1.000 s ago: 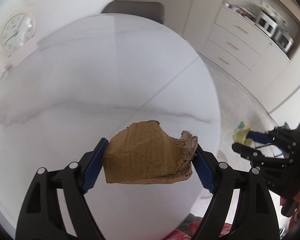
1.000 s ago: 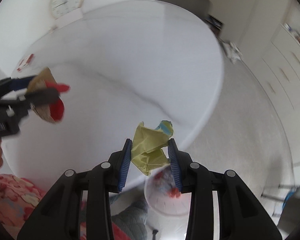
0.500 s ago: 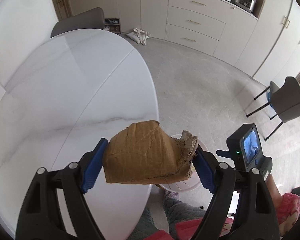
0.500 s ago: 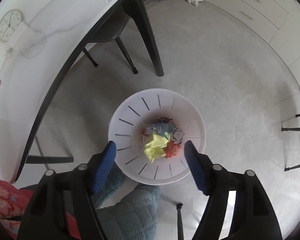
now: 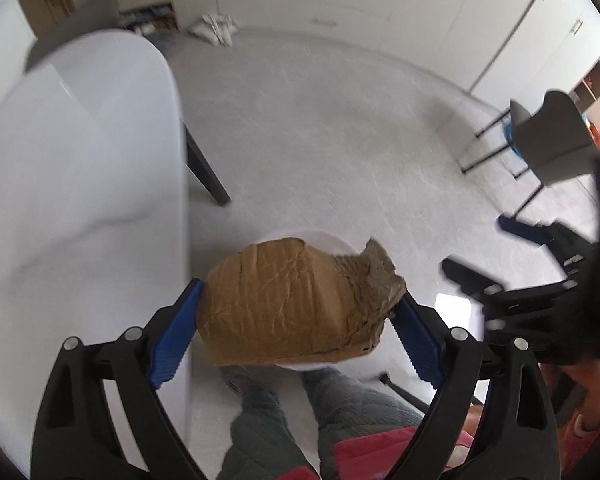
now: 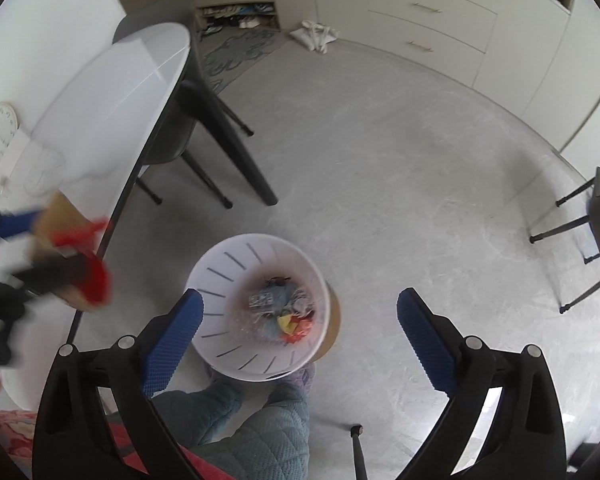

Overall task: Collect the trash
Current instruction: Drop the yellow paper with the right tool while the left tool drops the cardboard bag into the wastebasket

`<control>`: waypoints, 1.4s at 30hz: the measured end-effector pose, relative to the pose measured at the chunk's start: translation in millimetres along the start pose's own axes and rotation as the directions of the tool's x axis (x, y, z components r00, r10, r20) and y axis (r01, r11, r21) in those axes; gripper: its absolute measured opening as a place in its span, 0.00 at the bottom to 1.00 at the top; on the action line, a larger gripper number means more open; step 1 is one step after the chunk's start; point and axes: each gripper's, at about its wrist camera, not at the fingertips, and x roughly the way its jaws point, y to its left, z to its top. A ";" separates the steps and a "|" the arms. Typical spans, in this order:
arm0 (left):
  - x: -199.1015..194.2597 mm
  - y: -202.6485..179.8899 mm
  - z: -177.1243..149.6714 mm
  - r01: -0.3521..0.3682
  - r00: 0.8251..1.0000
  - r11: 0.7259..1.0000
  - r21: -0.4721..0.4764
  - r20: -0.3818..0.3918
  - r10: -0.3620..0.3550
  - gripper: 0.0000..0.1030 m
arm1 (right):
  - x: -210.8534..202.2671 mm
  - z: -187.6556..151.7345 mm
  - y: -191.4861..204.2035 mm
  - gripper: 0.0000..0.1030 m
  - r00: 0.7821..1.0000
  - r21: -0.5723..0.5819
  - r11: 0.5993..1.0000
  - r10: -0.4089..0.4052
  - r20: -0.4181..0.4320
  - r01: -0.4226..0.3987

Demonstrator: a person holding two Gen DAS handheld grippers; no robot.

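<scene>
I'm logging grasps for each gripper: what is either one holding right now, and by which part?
The left gripper pinches the crumpled brown cardboard piece by its two opposite side ends. The right gripper is open and holds nothing.

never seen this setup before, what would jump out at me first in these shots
The crumpled brown cardboard piece clamped in the left gripper fills the middle of the left wrist view. In the right wrist view, the white trash bin sits on the floor beside the white table, coloured scraps at its bottom, with the right gripper open and empty above it.
</scene>
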 end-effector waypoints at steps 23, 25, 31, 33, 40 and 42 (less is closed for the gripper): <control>50.5 -3.5 -11.3 0.079 0.992 0.994 -0.077 -0.095 -0.087 0.85 | 2.6 0.3 -19.1 0.95 0.999 0.048 0.998 0.030 -0.020 -0.029; 59.0 -3.1 -12.4 0.101 0.987 0.991 -0.085 -0.115 -0.110 0.85 | 2.4 -1.6 -20.6 0.95 0.999 0.051 0.998 0.028 -0.018 -0.027; 98.0 -9.2 -12.9 0.095 0.977 0.994 -0.062 -0.188 -0.105 0.85 | 4.4 -6.3 -33.6 0.95 1.000 0.067 0.998 0.019 -0.019 -0.017; 109.3 -10.7 -12.1 0.090 0.974 0.995 -0.053 -0.203 -0.099 0.85 | 5.1 -7.9 -39.3 0.95 1.000 0.073 0.997 0.011 -0.021 -0.010; 121.0 -24.2 -3.2 0.086 0.973 0.996 -0.027 -0.211 -0.089 0.92 | 8.3 -16.4 -58.5 0.95 0.999 0.111 0.994 0.003 -0.035 0.001; 120.4 -29.7 -1.6 0.078 0.974 0.997 -0.009 -0.211 -0.078 0.92 | 10.0 -17.7 -60.9 0.95 0.999 0.117 0.993 0.002 -0.040 0.002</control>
